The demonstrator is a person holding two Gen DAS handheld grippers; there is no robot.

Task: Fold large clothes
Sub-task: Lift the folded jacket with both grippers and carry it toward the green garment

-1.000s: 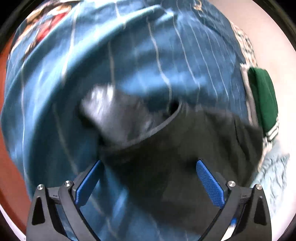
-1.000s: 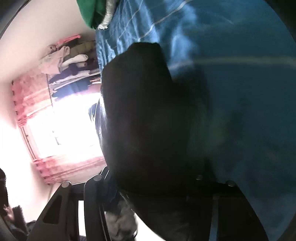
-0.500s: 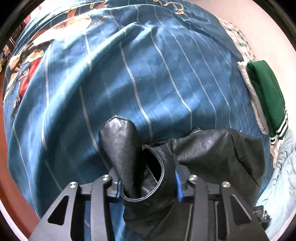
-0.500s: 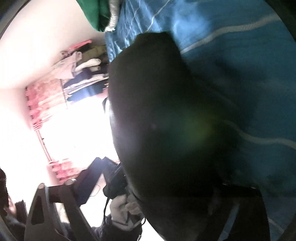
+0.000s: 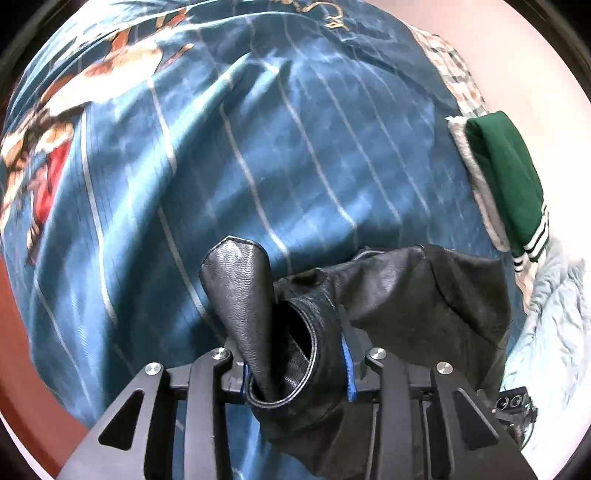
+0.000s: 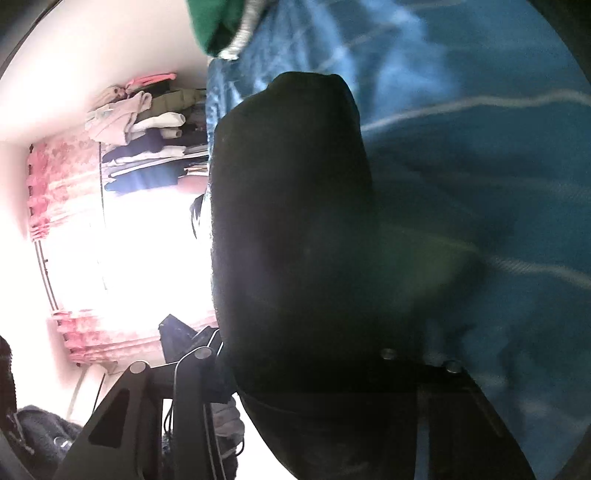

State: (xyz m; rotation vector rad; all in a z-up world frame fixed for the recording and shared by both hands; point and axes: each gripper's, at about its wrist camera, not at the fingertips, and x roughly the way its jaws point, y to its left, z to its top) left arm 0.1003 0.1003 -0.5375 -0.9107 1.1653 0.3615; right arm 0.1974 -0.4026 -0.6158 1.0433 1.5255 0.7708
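A black leather jacket hangs bunched over the blue striped bedspread. My left gripper points steeply down, its jaws closing, and its blue pads pinch a rolled collar or cuff of the jacket. In the right wrist view the jacket is a dark bulk that fills the space between the fingers. The jaws of my right gripper are closing, and the left finger lies against the leather. The right finger is lost in shadow.
A folded green garment with white stripes lies at the bed's right side, beside a pale blue quilt. The green garment also shows in the right wrist view. A shelf of stacked clothes and pink curtains frame a bright window.
My left gripper went from wide open over the jacket to closed on its collar or cuff, then lifted slightly. My right gripper opened wide, then closed in on the jacket and rose.
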